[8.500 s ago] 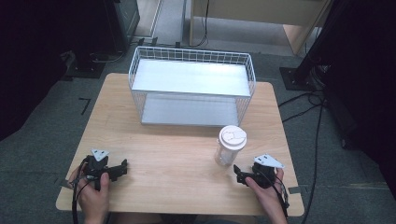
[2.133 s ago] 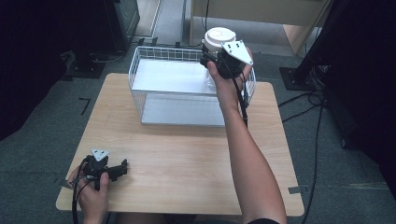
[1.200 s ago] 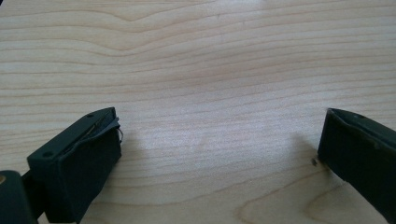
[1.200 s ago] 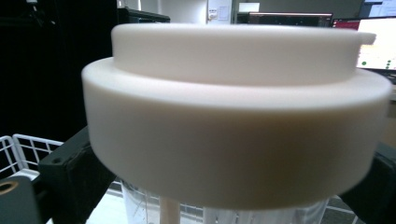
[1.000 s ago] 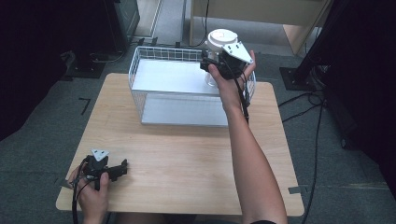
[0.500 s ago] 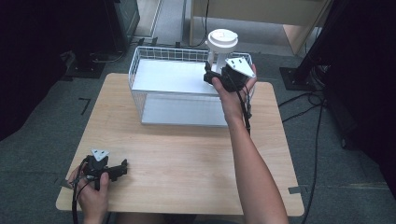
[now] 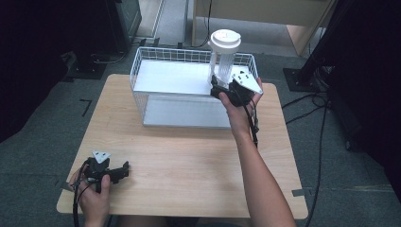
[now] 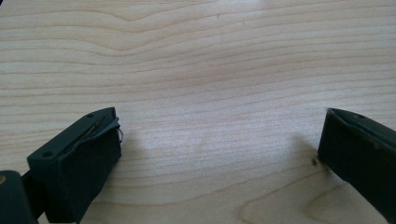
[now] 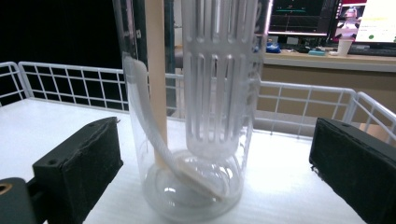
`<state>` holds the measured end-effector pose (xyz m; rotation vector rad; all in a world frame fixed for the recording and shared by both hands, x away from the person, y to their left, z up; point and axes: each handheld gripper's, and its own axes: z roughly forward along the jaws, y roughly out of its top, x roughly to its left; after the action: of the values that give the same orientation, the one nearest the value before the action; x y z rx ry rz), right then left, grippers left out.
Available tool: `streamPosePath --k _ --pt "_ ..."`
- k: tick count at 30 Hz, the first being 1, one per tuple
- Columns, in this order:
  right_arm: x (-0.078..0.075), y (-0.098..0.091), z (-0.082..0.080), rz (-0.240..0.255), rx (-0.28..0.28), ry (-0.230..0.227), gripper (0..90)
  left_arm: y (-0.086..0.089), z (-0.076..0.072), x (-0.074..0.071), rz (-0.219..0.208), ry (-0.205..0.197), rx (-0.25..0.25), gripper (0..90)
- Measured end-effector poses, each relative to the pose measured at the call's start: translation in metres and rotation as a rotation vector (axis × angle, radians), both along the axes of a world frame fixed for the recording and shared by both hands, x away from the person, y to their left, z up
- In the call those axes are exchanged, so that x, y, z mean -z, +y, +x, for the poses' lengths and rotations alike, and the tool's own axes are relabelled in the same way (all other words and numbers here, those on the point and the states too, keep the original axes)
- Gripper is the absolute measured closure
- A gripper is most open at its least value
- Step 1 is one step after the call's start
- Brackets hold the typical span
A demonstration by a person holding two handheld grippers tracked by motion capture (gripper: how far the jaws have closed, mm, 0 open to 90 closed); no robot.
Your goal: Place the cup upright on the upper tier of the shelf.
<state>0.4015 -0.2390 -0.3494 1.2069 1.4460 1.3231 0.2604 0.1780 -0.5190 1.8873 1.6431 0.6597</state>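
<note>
Right tool [image 9: 212,163] is spread wide, its jaws clear on either side of the clear bottle [image 9: 201,116], which stands upright in the wire basket [image 7: 142,75]. Risk: a skewed withdrawal could clip and topple it. Left tool [image 8: 215,154] rests spread on the counter [image 8: 196,70].

Clear tumbler [image 7: 223,59] with white lid and slotted white insert stands upright in the white wire basket [image 7: 165,101], at its right end near the far rim. Right gripper [image 7: 218,90] sits low at the tumbler's base over the basket's right end, arm stretched across the wooden table [image 7: 189,156]. Left gripper [image 7: 124,170] rests at the table's near left corner, well apart from basket and tumbler.
</note>
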Motion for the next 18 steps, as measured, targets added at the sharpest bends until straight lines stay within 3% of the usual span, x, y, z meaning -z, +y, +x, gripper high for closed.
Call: streamPosePath --k 18 --pt "0.031 -0.019 -0.035 -0.011 -0.022 0.022 2.3 -0.001 0.000 0.000 0.001 0.000 0.011 0.0"
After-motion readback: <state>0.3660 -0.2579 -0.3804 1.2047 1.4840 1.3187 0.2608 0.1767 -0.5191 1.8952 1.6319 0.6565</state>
